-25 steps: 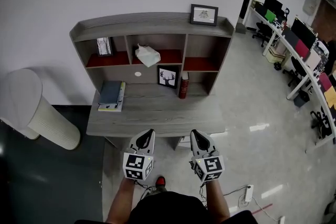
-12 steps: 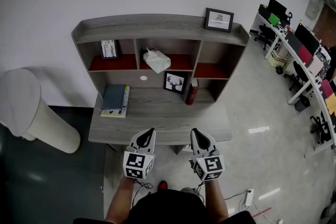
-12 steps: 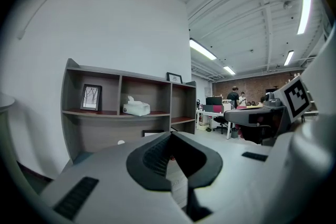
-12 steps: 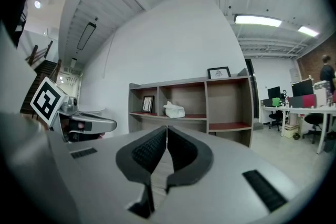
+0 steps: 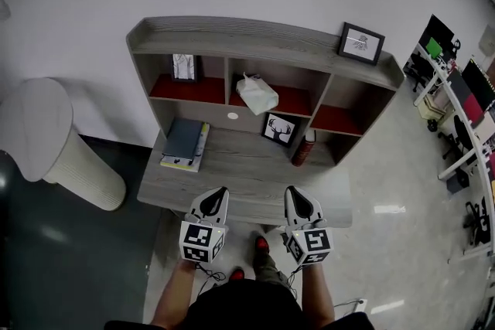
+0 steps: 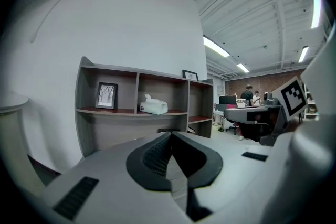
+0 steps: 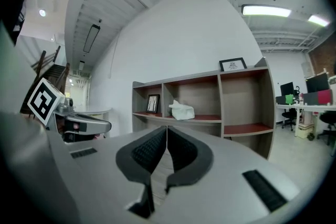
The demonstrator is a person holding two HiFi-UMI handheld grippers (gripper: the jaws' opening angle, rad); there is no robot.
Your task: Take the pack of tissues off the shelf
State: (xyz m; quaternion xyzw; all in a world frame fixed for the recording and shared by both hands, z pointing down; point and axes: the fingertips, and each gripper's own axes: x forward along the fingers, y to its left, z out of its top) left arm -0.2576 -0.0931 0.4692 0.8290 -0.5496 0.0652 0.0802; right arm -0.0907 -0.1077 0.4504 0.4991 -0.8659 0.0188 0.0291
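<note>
The white pack of tissues (image 5: pixel 257 93) lies in the middle compartment of the grey wooden shelf (image 5: pixel 263 39), on its red board. It also shows in the left gripper view (image 6: pixel 153 106) and the right gripper view (image 7: pixel 181 110). My left gripper (image 5: pixel 216 201) and right gripper (image 5: pixel 297 202) hover side by side over the desk's (image 5: pixel 247 174) front edge, well short of the shelf. Both are shut with nothing between their jaws.
On the shelf stand a small framed picture (image 5: pixel 183 67) at left and another frame (image 5: pixel 360 42) on top. On the desk are a stack of books (image 5: pixel 185 143), a deer picture (image 5: pixel 280 129) and a red book (image 5: pixel 303 148). A white ribbed cylinder (image 5: pixel 58 147) stands at left.
The view has shifted: the shelf and desk now sit further right and closer. Both grippers keep their place at the desk's front edge, still shut.
</note>
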